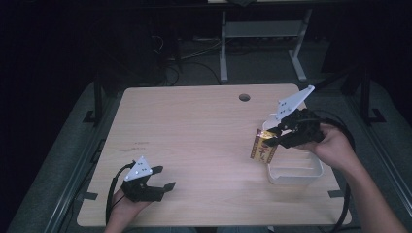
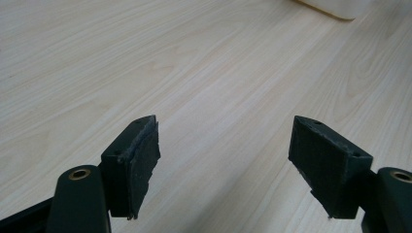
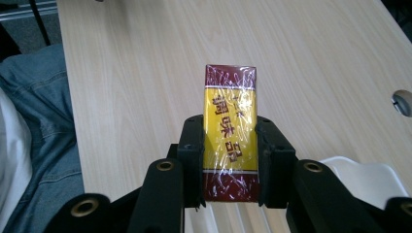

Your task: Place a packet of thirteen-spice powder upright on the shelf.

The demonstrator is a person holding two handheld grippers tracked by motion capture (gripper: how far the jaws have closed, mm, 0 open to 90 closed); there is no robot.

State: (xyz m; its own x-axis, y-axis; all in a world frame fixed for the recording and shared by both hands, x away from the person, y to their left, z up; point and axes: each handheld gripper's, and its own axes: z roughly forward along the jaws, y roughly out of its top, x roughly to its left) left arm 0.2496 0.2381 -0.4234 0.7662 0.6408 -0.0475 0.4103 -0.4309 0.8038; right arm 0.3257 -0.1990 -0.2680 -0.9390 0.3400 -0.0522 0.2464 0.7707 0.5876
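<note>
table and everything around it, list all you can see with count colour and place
table: one, light wood, centre of the high view, with a round hole near its far edge
tub: one, white, near right corner of the table
packet: one, yellow with dark red ends, clear wrap, held above the table beside the tub
desk frame: one, grey, on the floor beyond the table
cables: several, dark, on the floor beyond the table
left claw: one, black, open and holding nothing, near left of the table
right claw: one, black, shut on the packet
hands: two, at the near edge, left, right
</note>
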